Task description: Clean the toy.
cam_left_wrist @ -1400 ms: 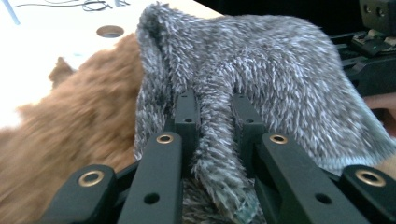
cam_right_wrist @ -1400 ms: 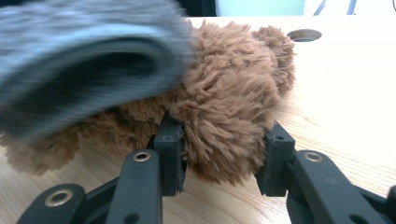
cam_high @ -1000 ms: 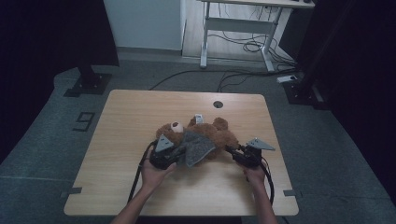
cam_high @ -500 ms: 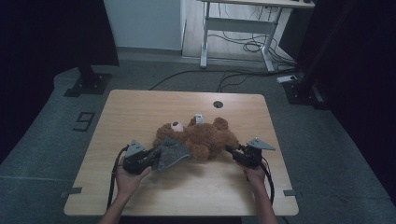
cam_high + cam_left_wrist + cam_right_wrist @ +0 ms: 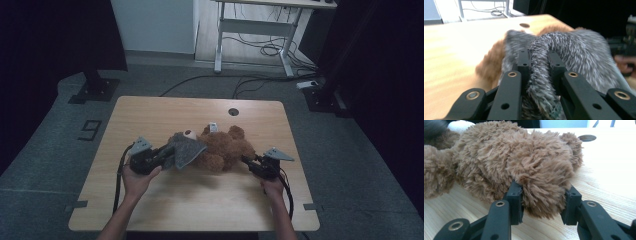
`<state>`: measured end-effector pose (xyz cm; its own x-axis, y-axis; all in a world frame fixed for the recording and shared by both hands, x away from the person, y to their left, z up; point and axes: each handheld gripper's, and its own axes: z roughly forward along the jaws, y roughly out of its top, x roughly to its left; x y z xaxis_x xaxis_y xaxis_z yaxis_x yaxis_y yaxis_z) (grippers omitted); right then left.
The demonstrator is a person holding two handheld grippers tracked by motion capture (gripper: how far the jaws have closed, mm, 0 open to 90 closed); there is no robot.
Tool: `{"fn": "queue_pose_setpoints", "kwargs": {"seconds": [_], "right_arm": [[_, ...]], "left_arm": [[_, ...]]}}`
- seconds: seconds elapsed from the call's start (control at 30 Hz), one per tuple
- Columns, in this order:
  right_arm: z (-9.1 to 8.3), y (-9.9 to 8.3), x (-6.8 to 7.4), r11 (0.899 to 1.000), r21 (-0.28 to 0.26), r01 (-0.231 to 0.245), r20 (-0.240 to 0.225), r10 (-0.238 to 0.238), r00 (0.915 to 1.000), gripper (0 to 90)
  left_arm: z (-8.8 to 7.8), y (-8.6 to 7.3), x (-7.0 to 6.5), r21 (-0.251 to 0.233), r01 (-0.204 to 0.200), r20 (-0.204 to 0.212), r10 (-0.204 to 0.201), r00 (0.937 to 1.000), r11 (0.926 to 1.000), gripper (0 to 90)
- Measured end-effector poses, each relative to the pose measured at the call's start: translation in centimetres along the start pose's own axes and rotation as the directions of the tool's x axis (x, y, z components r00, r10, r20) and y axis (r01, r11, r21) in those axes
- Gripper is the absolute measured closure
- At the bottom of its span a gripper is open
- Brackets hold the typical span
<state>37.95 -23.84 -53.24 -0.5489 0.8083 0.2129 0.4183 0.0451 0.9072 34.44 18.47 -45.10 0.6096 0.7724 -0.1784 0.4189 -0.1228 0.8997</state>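
Note:
A brown teddy bear [image 5: 225, 147] lies in the middle of the wooden table [image 5: 150, 115]. A grey furry cloth [image 5: 187, 150] hangs off its left side. My left gripper [image 5: 170, 150] is shut on a fold of that grey cloth [image 5: 574, 50], which is pinched between the black jaws of the left gripper [image 5: 539, 57], with the bear [image 5: 489, 65] blurred behind. At the bear's right end my right gripper [image 5: 246, 161] is shut on a plush limb [image 5: 544, 185]. That limb bulges between the jaws of the right gripper [image 5: 541, 195].
A round cable hole [image 5: 233, 111] sits near the table's far edge. A small white tag [image 5: 213, 127] lies on the bear's far side. Beyond the table stand a white desk frame [image 5: 250, 25] and floor cables [image 5: 260, 50]. Black stand bases flank the table.
My left hand has moved left and slightly up, drawing the grey cloth away from the bear's body. The right hand and the bear's right end have stayed put.

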Motion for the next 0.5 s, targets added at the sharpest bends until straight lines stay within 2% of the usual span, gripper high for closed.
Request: {"fn": "queue_pose_setpoints", "kwargs": {"seconds": [0.03, 0.07, 0.1, 0.13, 0.2, 0.23, 0.27, 0.33, 0.37, 0.4, 0.43, 0.47, 0.5], "right_arm": [[0.0, 0.0, 0.0, 1.0, 0.0, 0.003, 0.0, -0.003, 1.0, 60.1], [0.0, 0.0, 0.0, 1.0, 0.0, 0.003, 0.0, -0.003, 1.0, 60.1], [-0.1, 0.0, 0.0, 1.0, 0.0, 0.002, -0.001, -0.002, 1.0, 60.1], [-0.1, 0.0, 0.0, 1.0, 0.0, 0.002, -0.001, -0.002, 1.0, 60.1], [-0.1, 0.0, 0.0, 1.0, 0.0, 0.002, -0.001, -0.002, 1.0, 60.1], [-0.1, 0.0, 0.0, 1.0, 0.001, 0.003, -0.001, -0.003, 1.0, 60.1], [-0.1, 0.0, 0.0, 1.0, 0.001, 0.003, -0.001, -0.003, 1.0, 60.1], [-0.1, 0.0, 0.1, 1.0, 0.002, 0.005, 0.0, -0.005, 1.0, 60.0], [-0.2, 0.0, 0.1, 1.0, 0.003, 0.006, 0.0, -0.006, 1.0, 60.1], [-0.2, 0.0, 0.1, 1.0, 0.003, 0.006, 0.0, -0.006, 1.0, 60.1], [-0.2, -0.1, 0.0, 1.0, 0.004, 0.007, -0.002, -0.007, 1.0, 60.0], [-0.2, -0.1, 0.0, 1.0, 0.005, 0.007, -0.003, -0.007, 1.0, 59.9], [-0.2, -0.1, 0.0, 1.0, 0.005, 0.007, -0.003, -0.007, 1.0, 59.9]], "left_arm": [[0.8, 1.3, -0.2, -0.01, 0.009, 0.012, -0.009, 0.9999, 0.9999, 75.9], [0.8, 1.3, -0.2, -0.01, 0.009, 0.012, -0.009, 0.9999, 0.9999, 75.9], [2.0, 2.5, -0.6, -0.008, 0.006, 0.015, -0.006, 0.9999, 0.9999, 75.9], [2.0, 2.5, -0.6, -0.008, 0.006, 0.015, -0.006, 0.9999, 0.9999, 75.9], [3.3, 3.5, -0.9, 0.008, -0.007, 0.009, 0.007, 0.9999, 0.9999, 75.9], [4.6, 4.2, -1.2, 0.028, -0.024, -0.007, 0.024, 0.9997, 0.9993, 75.9], [4.6, 4.2, -1.2, 0.028, -0.024, -0.007, 0.024, 0.9997, 0.9993, 75.8], [6.0, 4.8, -1.1, 0.053, -0.041, -0.031, 0.042, 0.9986, 0.9978, 75.8], [6.7, 4.9, -0.8, 0.069, -0.03, -0.04, 0.032, 0.9987, 0.9972, 75.8], [6.7, 4.9, -0.8, 0.069, -0.03, -0.04, 0.032, 0.9987, 0.9972, 75.7], [7.7, 4.6, -0.5, 0.107, -0.03, -0.04, 0.034, 0.9986, 0.9938, 75.6], [7.7, 4.6, -0.5, 0.107, -0.03, -0.04, 0.034, 0.9986, 0.9938, 75.4], [8.1, 4.2, -0.3, 0.132, -0.032, -0.035, 0.037, 0.9987, 0.9907, 75.4]]}}
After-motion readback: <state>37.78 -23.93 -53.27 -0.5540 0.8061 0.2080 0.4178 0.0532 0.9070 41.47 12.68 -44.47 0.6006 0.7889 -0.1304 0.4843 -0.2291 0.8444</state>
